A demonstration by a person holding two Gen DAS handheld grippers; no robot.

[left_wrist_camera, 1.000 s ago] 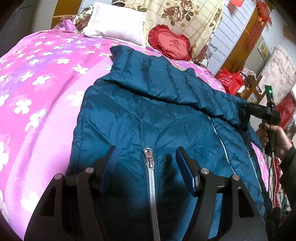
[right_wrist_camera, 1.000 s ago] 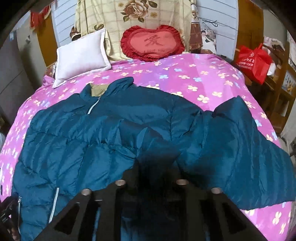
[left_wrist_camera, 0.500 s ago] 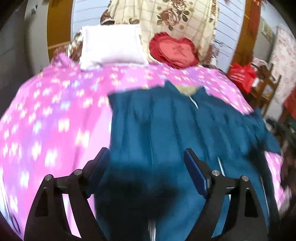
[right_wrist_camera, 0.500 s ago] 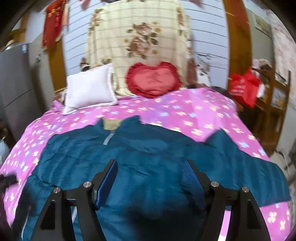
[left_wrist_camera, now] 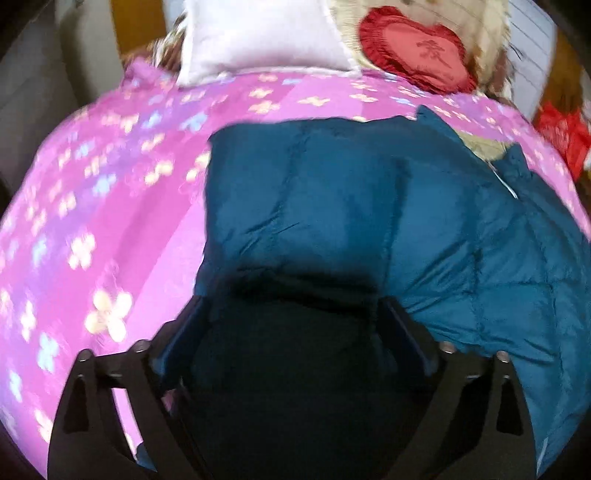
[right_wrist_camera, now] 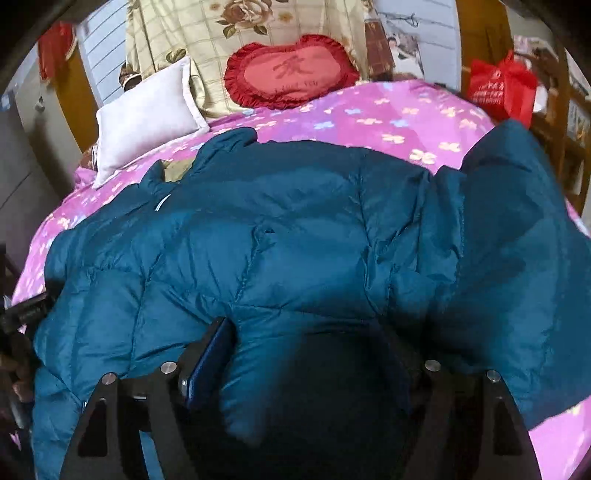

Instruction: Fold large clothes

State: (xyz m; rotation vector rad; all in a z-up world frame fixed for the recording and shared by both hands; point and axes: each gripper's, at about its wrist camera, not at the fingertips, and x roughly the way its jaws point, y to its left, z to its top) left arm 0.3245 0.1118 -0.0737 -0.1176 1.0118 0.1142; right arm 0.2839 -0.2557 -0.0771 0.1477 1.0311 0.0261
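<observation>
A teal quilted puffer jacket lies spread on the pink flowered bed cover. My left gripper hangs low over the jacket's left side, its jaws opening very wide. Shadowed jacket fabric lies between the fingers, and neither pad presses on it. My right gripper sits down on the jacket's middle with its jaws opening. A puffy fold bulges between them beside the blue left pad. The right finger is lost in shadow. One sleeve stretches out to the right.
At the bed's head are a white pillow, a red heart cushion and a floral blanket. A red bag and wooden shelves stand at the right. A hand shows at the left edge of the right wrist view.
My left gripper has swung from the zipper at the hem to the jacket's left side and spread wider. My right gripper let go of its bunched fabric, rose, then sank back onto the jacket.
</observation>
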